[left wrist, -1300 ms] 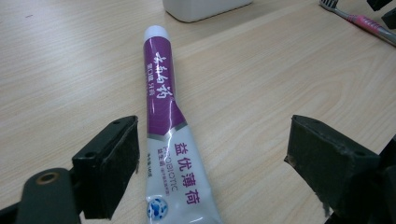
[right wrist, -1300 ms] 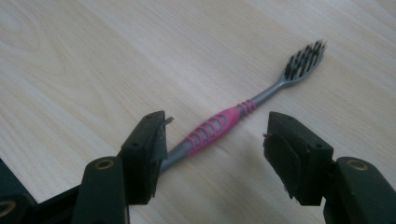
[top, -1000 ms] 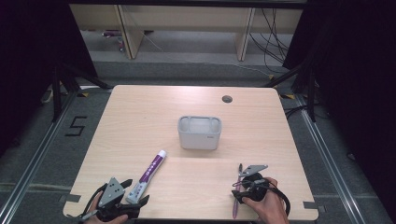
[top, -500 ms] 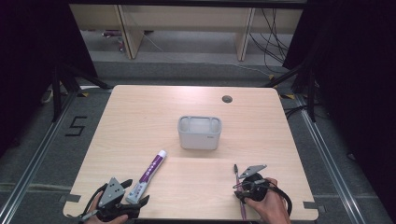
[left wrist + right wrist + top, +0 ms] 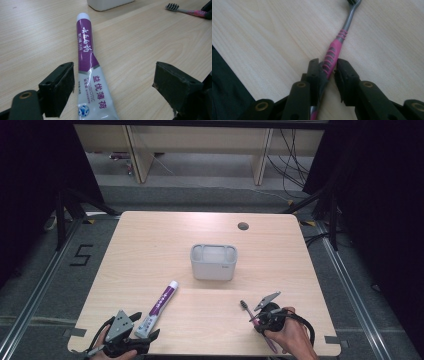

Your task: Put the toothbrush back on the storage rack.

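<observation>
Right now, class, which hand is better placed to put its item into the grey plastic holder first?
Right, I judge. The right gripper has just been closing on the pink-and-grey toothbrush, its handle between the jaws. The left gripper is open around the purple-and-white toothpaste tube, ungripped. The grey plastic holder lies ahead.

High view: tabletop point(image 5: 150, 250) evenly and brightly lit from overhead, shadows short and soft, surroundings beyond its edges falling off to near black; picture slightly soft throughout. Left gripper view: sharp at mid-distance, a streak of glare along the glossy toothpaste tube point(image 5: 87, 70), near jaws blurred. Right gripper view: dimmer and warmer, toothbrush point(image 5: 337, 47) handle fairly crisp, jaws and far tabletop out of focus.
</observation>
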{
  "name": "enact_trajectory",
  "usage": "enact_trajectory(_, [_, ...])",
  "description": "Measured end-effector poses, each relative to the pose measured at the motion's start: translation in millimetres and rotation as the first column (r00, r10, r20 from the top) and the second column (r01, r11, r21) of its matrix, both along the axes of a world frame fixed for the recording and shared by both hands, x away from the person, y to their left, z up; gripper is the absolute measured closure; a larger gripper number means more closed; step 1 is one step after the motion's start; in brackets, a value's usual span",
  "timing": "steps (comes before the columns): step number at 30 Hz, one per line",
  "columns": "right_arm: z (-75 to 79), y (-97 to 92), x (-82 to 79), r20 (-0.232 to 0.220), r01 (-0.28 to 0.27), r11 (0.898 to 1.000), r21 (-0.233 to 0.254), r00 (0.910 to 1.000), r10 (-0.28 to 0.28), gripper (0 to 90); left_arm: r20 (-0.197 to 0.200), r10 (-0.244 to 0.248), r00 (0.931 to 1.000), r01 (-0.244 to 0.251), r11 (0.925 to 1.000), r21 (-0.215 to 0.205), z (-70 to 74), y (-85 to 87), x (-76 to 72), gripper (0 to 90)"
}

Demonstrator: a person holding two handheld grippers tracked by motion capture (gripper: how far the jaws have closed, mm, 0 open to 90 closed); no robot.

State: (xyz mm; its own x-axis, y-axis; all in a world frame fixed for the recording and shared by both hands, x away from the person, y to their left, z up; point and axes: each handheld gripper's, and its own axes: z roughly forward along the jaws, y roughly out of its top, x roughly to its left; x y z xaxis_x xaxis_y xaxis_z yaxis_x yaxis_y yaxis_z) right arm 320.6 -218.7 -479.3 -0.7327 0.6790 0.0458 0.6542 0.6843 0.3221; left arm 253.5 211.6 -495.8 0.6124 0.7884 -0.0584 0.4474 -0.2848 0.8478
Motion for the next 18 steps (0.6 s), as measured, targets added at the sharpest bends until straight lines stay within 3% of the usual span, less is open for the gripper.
enact_trajectory(7, [1.4, 2.2, 4.9, -0.001, -0.048, 0.998, -0.037, 0.9989, 0.048, 79.9, 0.001, 0.001, 1.0000, -0.001, 1.0000, 0.001, 0.1, 0.4, 0.0, 16.4])
enact_trajectory(9, [2.2, 4.3, 6.8, -0.012, -0.066, 0.996, -0.054, 0.9978, 0.066, 81.4, 0.002, 0.001, 1.0000, -0.001, 1.0000, 0.000, 0.1, 0.5, 0.0, 16.4])
enact_trajectory(10, [2.1, 5.9, 6.3, -0.031, -0.050, 0.997, -0.055, 0.9984, 0.048, 81.5, 0.002, 0.002, 1.0000, -0.002, 1.0000, 0.000, 0.2, 0.5, 0.0, 16.4])
enact_trajectory(12, [2.6, 5.8, 7.6, -0.021, -0.068, 0.996, -0.065, 0.9976, 0.067, 81.6, 0.002, 0.001, 1.0000, -0.001, 1.0000, 0.000, 0.2, 0.6, 0.0, 16.4])
enact_trajectory(18, [4.0, 11.0, 9.7, -0.045, -0.116, 0.986, -0.122, 0.9928, 0.111, 82.2, 0.001, 0.000, 1.0000, 0.000, 1.0000, 0.001, 0.0, 0.5, 0.0, 16.4])
